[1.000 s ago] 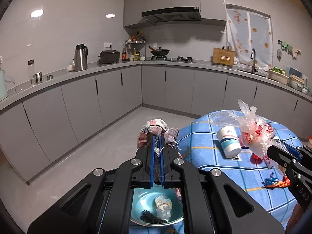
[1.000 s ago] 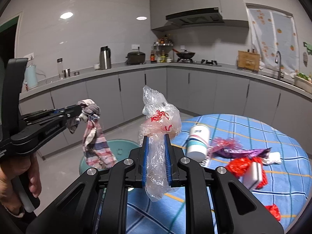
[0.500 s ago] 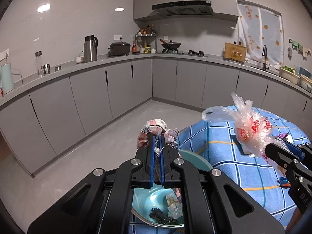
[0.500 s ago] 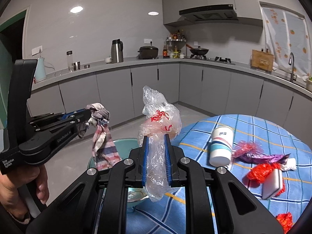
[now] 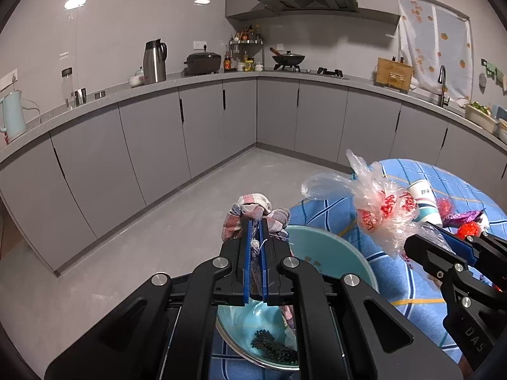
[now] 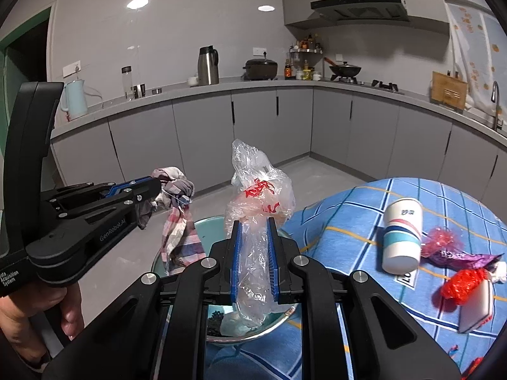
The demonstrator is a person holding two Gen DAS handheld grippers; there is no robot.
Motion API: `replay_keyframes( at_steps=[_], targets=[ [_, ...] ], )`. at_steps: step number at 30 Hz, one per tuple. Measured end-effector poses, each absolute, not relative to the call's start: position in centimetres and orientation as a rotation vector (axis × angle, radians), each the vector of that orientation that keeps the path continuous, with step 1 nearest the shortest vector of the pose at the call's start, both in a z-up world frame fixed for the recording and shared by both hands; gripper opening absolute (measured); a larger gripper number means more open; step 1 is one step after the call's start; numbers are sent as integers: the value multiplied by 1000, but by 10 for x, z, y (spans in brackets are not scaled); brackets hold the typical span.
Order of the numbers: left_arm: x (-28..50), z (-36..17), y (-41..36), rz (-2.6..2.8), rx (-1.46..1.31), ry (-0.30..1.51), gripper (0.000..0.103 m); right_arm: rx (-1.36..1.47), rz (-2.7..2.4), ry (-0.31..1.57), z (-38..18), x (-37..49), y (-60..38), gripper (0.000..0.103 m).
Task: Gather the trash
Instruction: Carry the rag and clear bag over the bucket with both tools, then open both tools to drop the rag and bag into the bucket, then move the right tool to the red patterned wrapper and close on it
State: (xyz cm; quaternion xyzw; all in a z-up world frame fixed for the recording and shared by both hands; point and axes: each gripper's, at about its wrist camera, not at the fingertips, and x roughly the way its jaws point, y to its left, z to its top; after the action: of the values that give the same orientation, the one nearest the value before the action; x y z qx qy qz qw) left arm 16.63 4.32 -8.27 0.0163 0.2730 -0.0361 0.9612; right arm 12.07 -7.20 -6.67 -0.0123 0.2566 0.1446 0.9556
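My left gripper (image 5: 256, 234) is shut on a striped, checked cloth (image 5: 253, 209), which hangs from its tip over a teal bowl (image 5: 320, 247); the same cloth (image 6: 177, 231) shows at the left of the right wrist view. My right gripper (image 6: 255, 228) is shut on a crumpled clear plastic bag with red print (image 6: 259, 196), held above the bowl (image 6: 206, 224). Dark scraps and a pale wad lie in the bowl (image 5: 269, 345). On the blue checked tablecloth (image 6: 348, 221) lie a paper cup on its side (image 6: 402, 234), red wrappers (image 6: 462, 285) and a purple wrapper (image 6: 459, 257).
A white block (image 6: 475, 310) lies by the red wrapper. Grey cabinets (image 5: 190, 126) and a counter with kettle, flask, pot and wok run around the room. Open grey floor (image 5: 158, 237) lies left of the table. A hand (image 6: 66, 313) grips the left tool.
Both grippers have shifted left and slightly down over the bowl, carrying the cloth and the bag. The cup and wrappers have slid to the right in both views.
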Motion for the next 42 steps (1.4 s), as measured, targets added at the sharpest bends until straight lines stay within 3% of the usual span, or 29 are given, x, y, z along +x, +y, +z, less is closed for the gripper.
replay_keyframes(
  at_steps=[23,25,27,28,30,32,34,42],
  targets=[
    [176,-100,40,-83,44,608,6,-13,323,604,-105,150,-67,18],
    [175,-99,41,-77,41,603,8,-11,321,587,-105,148,-68,37],
    [175,-99,42,-68,41,601,16,-8,316,587,-106,148,-71,38],
    [175,-98,43,-57,41,597,29,-7,307,587,-106,146,-73,40],
    [173,-98,47,-34,32,586,45,-2,291,584,-105,145,-77,45],
    [173,-96,49,-27,25,582,46,14,277,584,-103,143,-84,46],
    [172,-95,50,-18,22,577,58,18,264,580,-102,141,-88,51],
    [168,-95,42,-38,37,577,67,27,246,573,-97,124,-98,56]
  ],
)
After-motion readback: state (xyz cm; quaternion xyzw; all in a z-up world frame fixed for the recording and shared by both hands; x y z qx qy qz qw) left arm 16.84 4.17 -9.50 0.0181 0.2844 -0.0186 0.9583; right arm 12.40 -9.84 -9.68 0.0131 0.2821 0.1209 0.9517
